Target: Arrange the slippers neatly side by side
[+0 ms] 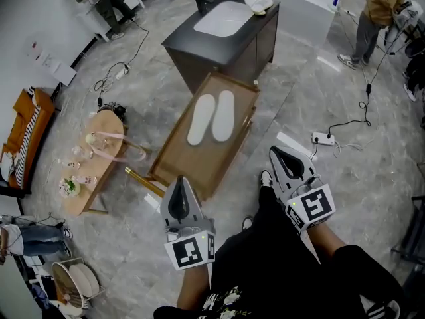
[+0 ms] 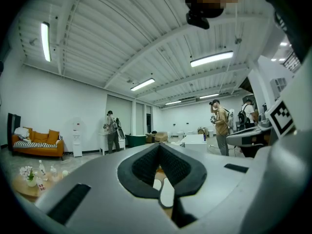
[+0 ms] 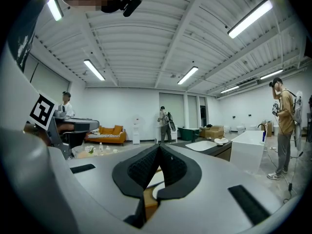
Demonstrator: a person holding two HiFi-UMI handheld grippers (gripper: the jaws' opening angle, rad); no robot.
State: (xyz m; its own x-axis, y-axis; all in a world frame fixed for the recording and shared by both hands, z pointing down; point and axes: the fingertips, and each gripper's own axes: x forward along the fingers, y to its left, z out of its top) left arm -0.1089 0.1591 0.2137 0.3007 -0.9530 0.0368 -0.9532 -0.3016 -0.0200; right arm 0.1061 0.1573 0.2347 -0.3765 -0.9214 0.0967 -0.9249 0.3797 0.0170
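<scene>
On the wooden tray (image 1: 174, 153), 2 white slippers (image 1: 201, 119) lie lengthwise, just beside each other. The left gripper (image 1: 180, 181) and right gripper (image 1: 273, 151) hover well apart from them, jaws fully closed and empty. The arrangement appears complete; at most, minor straightening is left.

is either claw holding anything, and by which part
Nothing is held: the left claw and right claw are shut and empty; both flat white slippers lie on the wooden tray.

Mock-home lab: vanity (image 1: 194, 46), sofa (image 1: 38, 115)
</scene>
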